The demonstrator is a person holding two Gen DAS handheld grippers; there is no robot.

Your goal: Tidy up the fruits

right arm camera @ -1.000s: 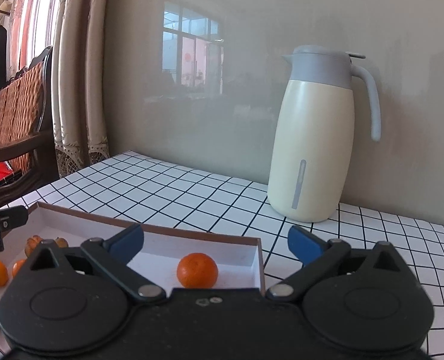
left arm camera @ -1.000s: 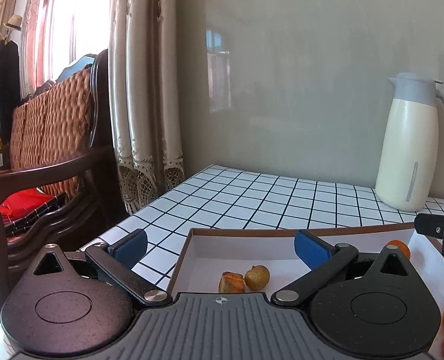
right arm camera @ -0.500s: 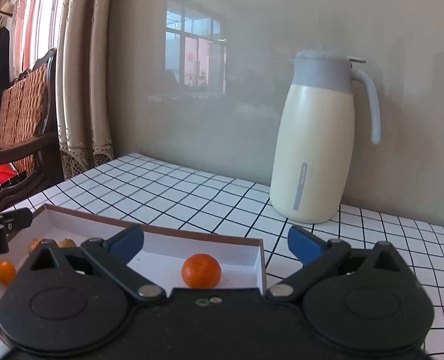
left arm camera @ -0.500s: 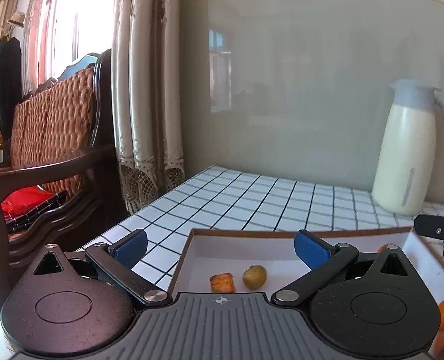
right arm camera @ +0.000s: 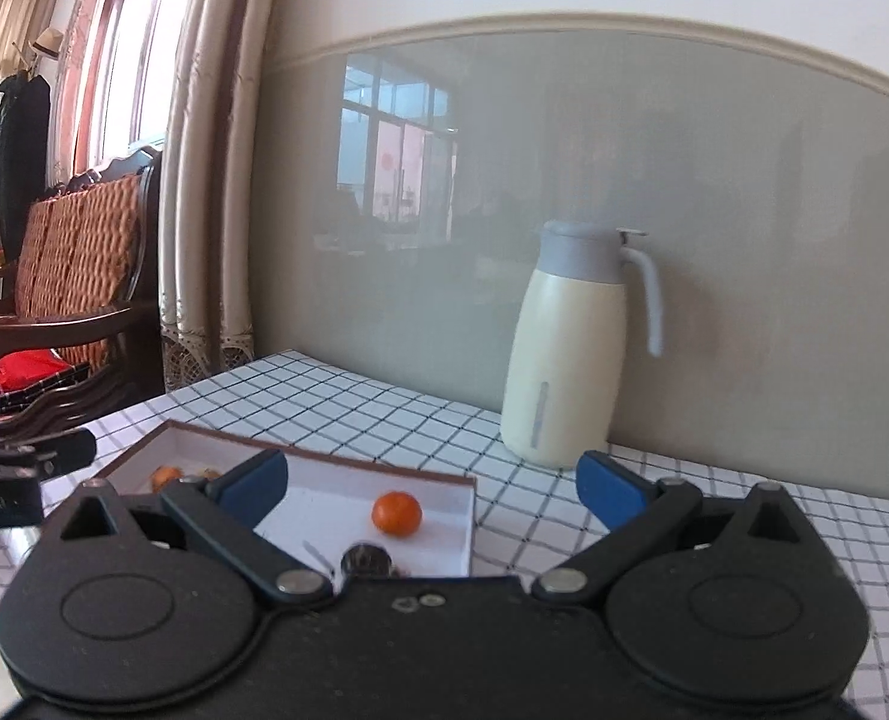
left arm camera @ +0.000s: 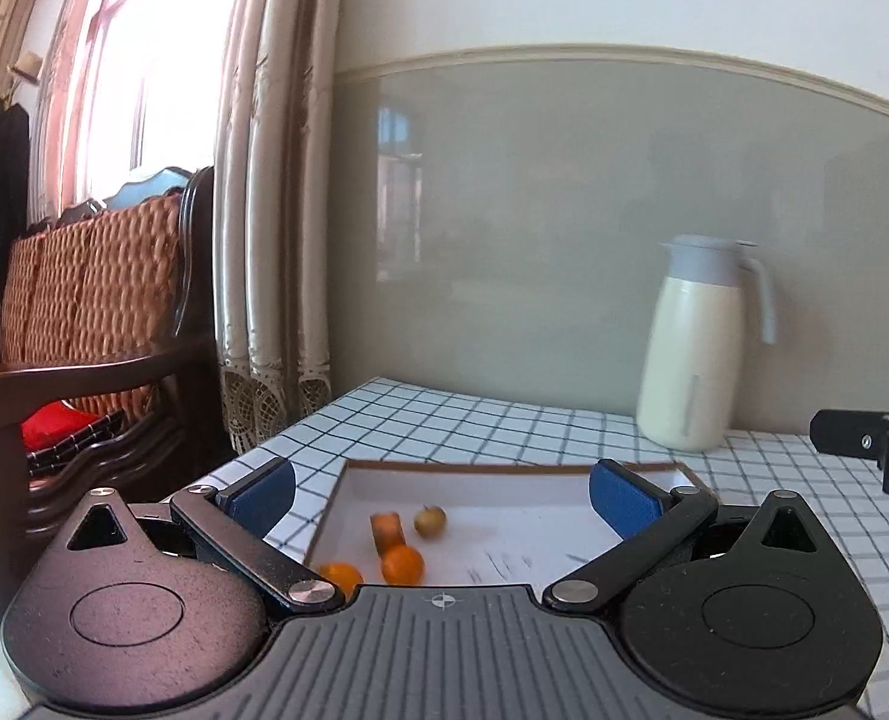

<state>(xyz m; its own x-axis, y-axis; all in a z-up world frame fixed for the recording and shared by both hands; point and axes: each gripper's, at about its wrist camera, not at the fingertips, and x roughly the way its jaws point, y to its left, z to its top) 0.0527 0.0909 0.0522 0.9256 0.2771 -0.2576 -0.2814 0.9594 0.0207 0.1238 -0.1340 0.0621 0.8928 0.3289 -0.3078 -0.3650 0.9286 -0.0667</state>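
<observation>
A shallow white box with a brown rim (left arm camera: 492, 468) (right arm camera: 471, 516) lies on the checked tablecloth. In the left wrist view it holds two small oranges (left arm camera: 402, 564) (left arm camera: 341, 577), an orange-brown piece (left arm camera: 387, 530) and a small yellow-green fruit (left arm camera: 430, 521). The right wrist view shows one orange (right arm camera: 396, 513) near the box's right wall, a dark round fruit (right arm camera: 365, 561) at the front, and small fruits (right arm camera: 165, 476) at the far left. My left gripper (left arm camera: 441, 495) hangs open above the box. My right gripper (right arm camera: 429, 489) is open too, over the box's right end. Both hold nothing.
A cream thermos jug with a grey lid (left arm camera: 699, 342) (right arm camera: 570, 348) stands by the grey wall at the back. A wooden chair with a woven back (left arm camera: 84, 324) and curtains (left arm camera: 270, 180) are left of the table edge.
Both grippers have pulled back and risen, so the box and jug look smaller and farther. More fruit shows in the box's near part. Both stay open.
</observation>
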